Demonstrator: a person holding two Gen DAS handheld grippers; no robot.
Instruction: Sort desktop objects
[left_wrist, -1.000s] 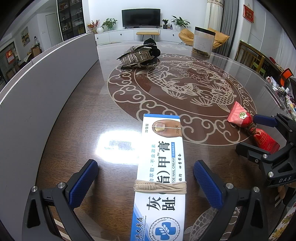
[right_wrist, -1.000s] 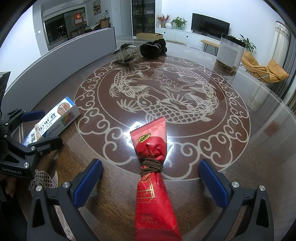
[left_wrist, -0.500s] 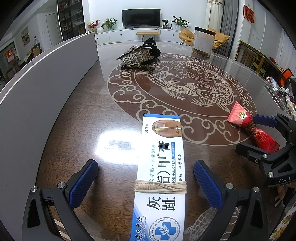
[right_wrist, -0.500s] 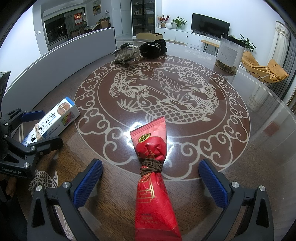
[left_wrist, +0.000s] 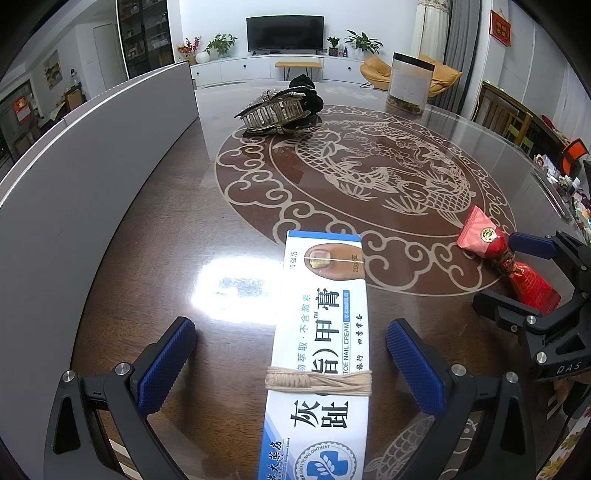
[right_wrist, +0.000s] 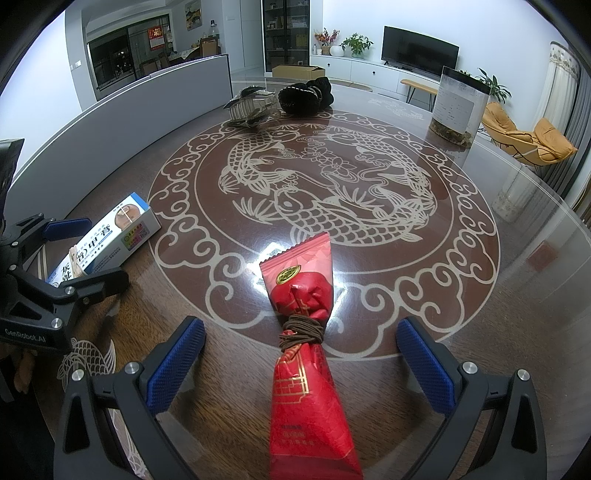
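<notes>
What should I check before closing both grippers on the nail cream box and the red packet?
1. Nail cream box centred between left gripper fingers: ok.
2. Left jaws open, clear of box: ok.
3. Red packet centred in right gripper: ok.
4. Right jaws open, clear of packet: ok.
5. The two grippers apart from each other: ok.
6. Where each sorted item goes: cannot tell.

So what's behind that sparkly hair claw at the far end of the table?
A black bundle lies right behind the hair claw, looking soft like fabric. The claw covers its near edge in the left view, so whether they touch is unclear. Beyond is bare table.
</notes>
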